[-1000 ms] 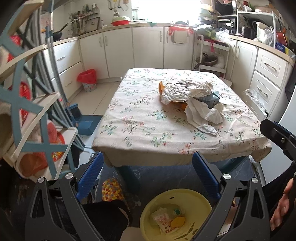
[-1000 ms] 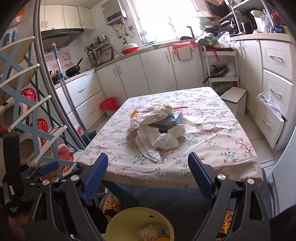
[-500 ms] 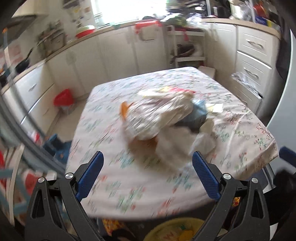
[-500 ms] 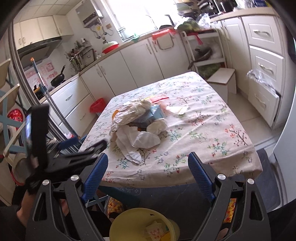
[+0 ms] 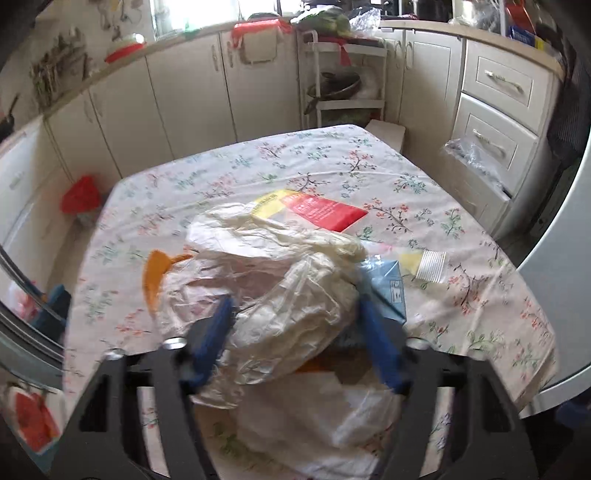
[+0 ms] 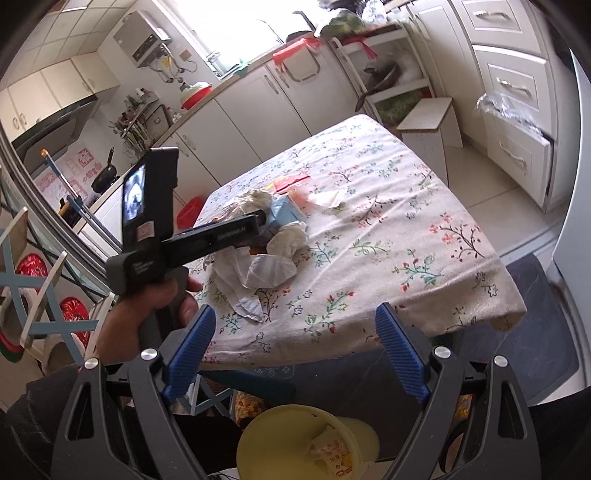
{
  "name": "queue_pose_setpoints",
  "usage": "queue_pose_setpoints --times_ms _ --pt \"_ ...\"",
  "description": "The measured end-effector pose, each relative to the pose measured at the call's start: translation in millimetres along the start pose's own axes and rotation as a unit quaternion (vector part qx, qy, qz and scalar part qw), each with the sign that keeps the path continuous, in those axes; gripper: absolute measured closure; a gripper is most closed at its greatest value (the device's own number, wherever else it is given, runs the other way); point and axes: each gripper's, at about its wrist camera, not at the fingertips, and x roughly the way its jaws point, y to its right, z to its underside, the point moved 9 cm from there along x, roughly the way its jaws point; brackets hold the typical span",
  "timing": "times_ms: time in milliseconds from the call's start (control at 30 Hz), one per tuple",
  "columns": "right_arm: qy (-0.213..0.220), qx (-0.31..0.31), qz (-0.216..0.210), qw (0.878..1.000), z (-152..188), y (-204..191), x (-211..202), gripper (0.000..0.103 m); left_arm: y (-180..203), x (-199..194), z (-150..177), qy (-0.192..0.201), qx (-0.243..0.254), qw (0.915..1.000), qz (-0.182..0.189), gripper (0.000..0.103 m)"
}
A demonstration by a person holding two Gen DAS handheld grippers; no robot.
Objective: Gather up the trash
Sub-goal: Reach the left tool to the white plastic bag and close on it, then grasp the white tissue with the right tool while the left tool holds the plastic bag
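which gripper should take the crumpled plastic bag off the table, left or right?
Left. The left gripper is open with its fingers either side of the crumpled plastic bag. The right gripper is open too, but back off the table edge, above the yellow bin.

Daylight from the window (image 6: 236,33), blown out to glare; soft shadows. Left view motion-blurred; both bend at edges, corners vignetted black.

Black gripper frames, ribbed blue fingers (image 6: 400,354), silver screws, dark sleeve.
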Motion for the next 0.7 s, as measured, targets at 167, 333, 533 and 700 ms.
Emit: queue_pose_setpoints --times_ms 167,333,533,700 --pt "-0.003 0.010 -0.006 1.000 -2 3 -1 0.018 -4 -1 -4 0.003 -0.019 0.9997 0.014 0.085" --pt "-0.003 0.005 -0.009 1.000 -1 0 -2 0.018 -15 -27 -14 0.031 -0.035 0.9988 0.015 0.090" --pt "-0.011 -0.009 -0.001 1.000 4 -3 3 0.018 -47 -83 -20 0.065 -0.065 0.9957 0.013 0.091" --pt "-0.024 -0.031 0.004 0.999 9 -12 12 0.018 -74 -127 -3 0.078 -0.079 0.9937 0.009 0.091"
